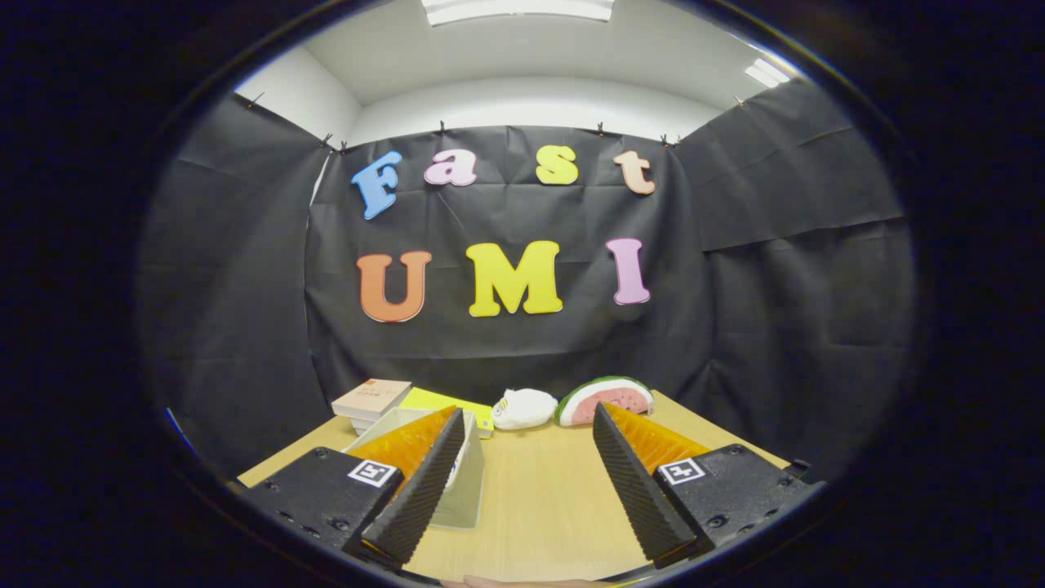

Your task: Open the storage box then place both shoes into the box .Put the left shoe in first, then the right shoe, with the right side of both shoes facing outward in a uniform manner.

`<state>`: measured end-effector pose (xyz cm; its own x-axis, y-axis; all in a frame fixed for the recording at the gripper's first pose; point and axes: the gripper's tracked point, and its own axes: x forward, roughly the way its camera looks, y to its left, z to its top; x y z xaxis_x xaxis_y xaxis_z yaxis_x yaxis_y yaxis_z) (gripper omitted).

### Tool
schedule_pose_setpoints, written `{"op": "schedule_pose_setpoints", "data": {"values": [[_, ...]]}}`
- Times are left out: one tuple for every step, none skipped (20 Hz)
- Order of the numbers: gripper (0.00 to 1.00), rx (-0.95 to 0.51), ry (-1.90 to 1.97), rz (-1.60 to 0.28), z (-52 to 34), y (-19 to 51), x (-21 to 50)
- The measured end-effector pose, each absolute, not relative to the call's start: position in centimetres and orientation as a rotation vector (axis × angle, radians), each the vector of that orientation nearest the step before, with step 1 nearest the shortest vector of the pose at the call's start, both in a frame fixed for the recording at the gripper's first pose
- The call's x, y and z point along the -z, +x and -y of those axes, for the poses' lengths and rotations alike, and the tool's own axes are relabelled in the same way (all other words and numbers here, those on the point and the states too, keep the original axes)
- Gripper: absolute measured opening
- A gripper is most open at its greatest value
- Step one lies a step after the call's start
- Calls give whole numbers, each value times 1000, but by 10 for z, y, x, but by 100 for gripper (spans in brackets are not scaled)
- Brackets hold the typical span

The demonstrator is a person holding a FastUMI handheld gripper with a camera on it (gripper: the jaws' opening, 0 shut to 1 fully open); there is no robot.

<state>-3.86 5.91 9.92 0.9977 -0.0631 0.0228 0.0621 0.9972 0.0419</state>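
The gripper [526, 420] is spread wide, holding nothing — bare table [539, 498] between its fingers. The box [461, 482] sits behind the ten-o'clock finger; books [371, 398] beyond it.

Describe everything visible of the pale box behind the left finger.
The storage box is a pale grey-beige container, plastic by the look of it, with straight walls and a rim. It stands upright on the wooden table, in front of a stack of books and a yellow sheet. Its top looks open, though whether a lid is on cannot be told. The open gripper hovers with its left finger covering much of the box; contact cannot be told. Its inside is hidden.
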Motion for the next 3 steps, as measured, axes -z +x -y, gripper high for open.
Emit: {"op": "schedule_pose_setpoints", "data": {"values": [[100,61,28,33,-58,-39,-100],[100,71,19,45,-55,-39,-100],[100,80,12,56,-53,-42,-100]]}}
